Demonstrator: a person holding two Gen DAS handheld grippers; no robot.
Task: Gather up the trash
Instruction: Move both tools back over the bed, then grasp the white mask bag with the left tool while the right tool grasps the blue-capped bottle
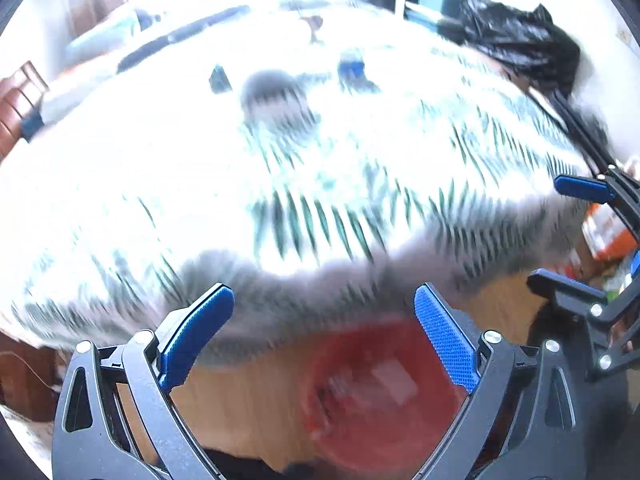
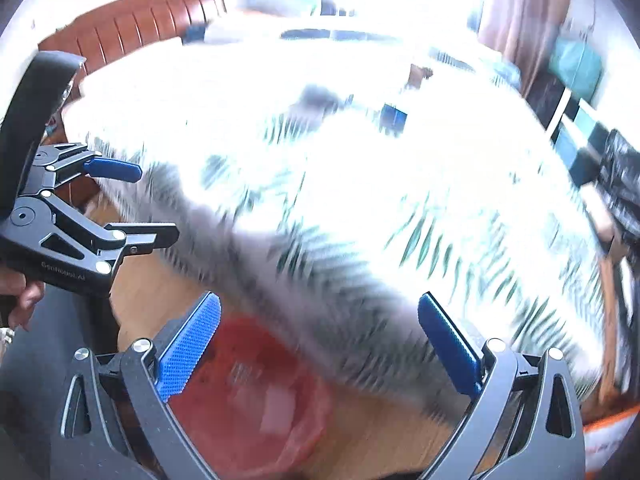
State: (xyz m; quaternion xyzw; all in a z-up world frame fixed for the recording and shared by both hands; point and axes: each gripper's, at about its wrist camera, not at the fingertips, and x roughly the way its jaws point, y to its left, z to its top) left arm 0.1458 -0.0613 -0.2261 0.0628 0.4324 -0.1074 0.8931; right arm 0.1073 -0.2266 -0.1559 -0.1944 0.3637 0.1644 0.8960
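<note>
On the wooden floor [image 1: 248, 408], blurred red bin [image 1: 384, 396] holding pale scraps, both grippers' jaws spread wide, empty.

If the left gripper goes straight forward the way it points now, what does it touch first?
Probably the bed: its leaf-patterned cover fills the view ahead of the open left gripper. The red bin sits lower, under the jaws, so likely off that line. Blur makes depth unsure.

Bin [image 1: 380, 396] on the floor [image 1: 248, 392], just before the bed's [image 1: 280, 184] near edge. On the bed, toward its far side: small box [image 1: 351, 67], blurred item [image 1: 272, 92] left of it. Bag [image 1: 520, 40] beyond the bed's right edge.
</note>
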